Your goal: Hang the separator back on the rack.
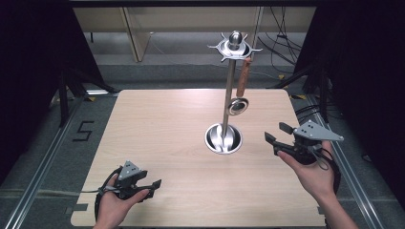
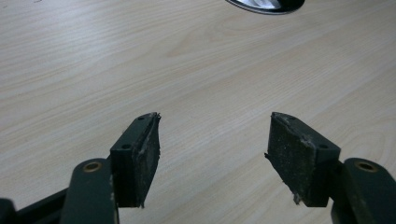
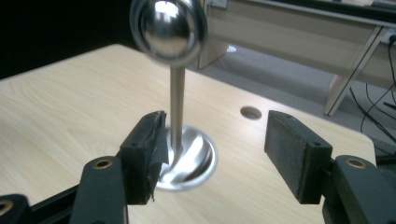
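Note:
A steel utensil stand [image 1: 230, 86] rises from a round dish base [image 1: 223, 139] right of the table's middle. From a hook on its top ring [image 1: 234, 46] hangs a ladle with a brown handle [image 1: 243, 76] and a steel bowl [image 1: 237, 106]. My right gripper [image 1: 277, 133] is open, held right of the base and above the table. In the right gripper view, my right gripper [image 3: 212, 144] frames the pole [image 3: 176, 107] and base [image 3: 189, 161], with a shiny round bowl [image 3: 168, 28] above. My left gripper [image 1: 153, 187] is open near the front left, and my left gripper [image 2: 212, 140] has bare wood between its fingers.
The light wooden table [image 1: 167, 124] has a cable hole [image 3: 251, 112] near its far edge. Metal rails run along the floor on both sides. A desk and loose cables lie behind the table. The base's rim [image 2: 266, 3] shows in the left gripper view.

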The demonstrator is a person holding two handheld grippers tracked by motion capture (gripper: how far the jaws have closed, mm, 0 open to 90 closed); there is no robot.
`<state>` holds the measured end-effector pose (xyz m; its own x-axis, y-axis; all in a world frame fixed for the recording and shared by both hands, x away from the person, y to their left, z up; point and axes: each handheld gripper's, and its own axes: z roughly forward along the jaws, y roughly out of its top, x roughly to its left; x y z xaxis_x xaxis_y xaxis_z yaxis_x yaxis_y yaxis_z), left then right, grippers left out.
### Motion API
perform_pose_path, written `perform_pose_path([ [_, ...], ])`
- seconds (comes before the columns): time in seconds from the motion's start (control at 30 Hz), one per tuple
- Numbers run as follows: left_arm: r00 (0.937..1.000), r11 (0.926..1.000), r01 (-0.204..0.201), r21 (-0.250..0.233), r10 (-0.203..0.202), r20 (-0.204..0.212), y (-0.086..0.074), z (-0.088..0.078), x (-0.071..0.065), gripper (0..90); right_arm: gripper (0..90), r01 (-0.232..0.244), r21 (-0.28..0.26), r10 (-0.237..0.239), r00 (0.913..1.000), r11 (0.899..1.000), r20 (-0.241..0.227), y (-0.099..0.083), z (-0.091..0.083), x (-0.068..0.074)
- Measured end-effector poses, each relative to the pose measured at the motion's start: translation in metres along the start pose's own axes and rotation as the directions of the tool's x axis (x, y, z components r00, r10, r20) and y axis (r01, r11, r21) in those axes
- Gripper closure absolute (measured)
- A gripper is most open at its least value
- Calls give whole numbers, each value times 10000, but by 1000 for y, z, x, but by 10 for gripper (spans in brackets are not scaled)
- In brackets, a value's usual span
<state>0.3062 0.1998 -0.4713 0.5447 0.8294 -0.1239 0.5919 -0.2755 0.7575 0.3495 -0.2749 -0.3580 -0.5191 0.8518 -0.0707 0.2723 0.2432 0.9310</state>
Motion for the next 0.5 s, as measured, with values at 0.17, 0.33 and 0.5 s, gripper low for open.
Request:
perform_pose_path([
  [0.17,9999,9999,123,-96,-123,-75,0,1,-1,335,395,-314,480,318,9995,9984,-74,-24,0,-3],
  [0.33,10000,10000,-16,-40,17,14,0,0,0,335,394,-410,976,418,9991,9944,-58,-50,2,-9],
  [0.5,10000,9999,88,-94,-88,-11,0,1,-1,335,394,-429,1289,432,9991,9907,4,-70,3,-16],
])
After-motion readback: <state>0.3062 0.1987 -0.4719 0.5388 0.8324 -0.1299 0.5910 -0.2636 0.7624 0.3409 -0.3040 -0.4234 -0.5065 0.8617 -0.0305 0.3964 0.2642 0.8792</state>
